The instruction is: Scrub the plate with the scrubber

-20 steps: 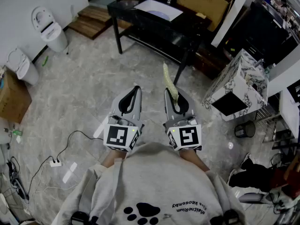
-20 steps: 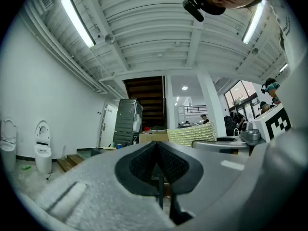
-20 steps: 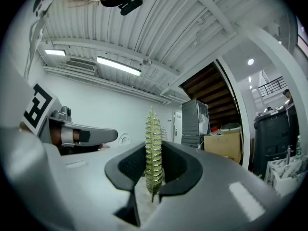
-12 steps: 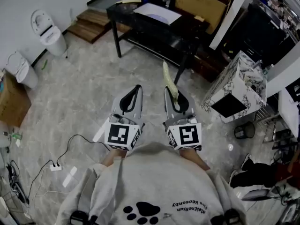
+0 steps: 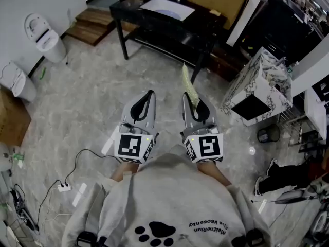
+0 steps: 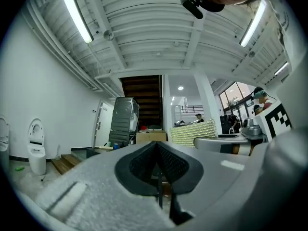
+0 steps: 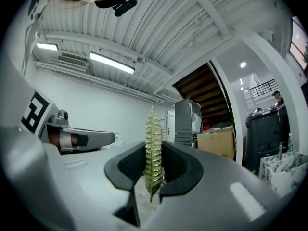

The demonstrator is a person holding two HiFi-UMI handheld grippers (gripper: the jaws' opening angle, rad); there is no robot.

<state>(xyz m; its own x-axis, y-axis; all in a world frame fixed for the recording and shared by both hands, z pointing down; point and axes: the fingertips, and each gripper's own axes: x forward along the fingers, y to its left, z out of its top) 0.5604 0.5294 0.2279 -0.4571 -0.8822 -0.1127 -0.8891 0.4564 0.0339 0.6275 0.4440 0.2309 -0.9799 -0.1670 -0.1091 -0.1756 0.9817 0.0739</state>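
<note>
Head view looks down on a person in a grey sweatshirt holding both tools out side by side over a grey marbled floor, roughly level. The left gripper has its jaws pressed together with nothing between them; its own view shows the dark pads meeting along one line. The right gripper is clamped on the scrubber, a thin yellow-green pad that sticks out well past the jaw tips toward the far side of the room. In the right gripper view the scrubber stands edge-on and upright between the two pads, pinched near its lower end. The left gripper view catches its ribbed flat face off to the right. Far ahead stands a black table with a flat white thing lying on top; I cannot tell whether that is the plate. A marbled box sits to the right, near the table. Two white bins stand by the left wall, and a cable with a power strip lies on the floor near the person's left side.
</note>
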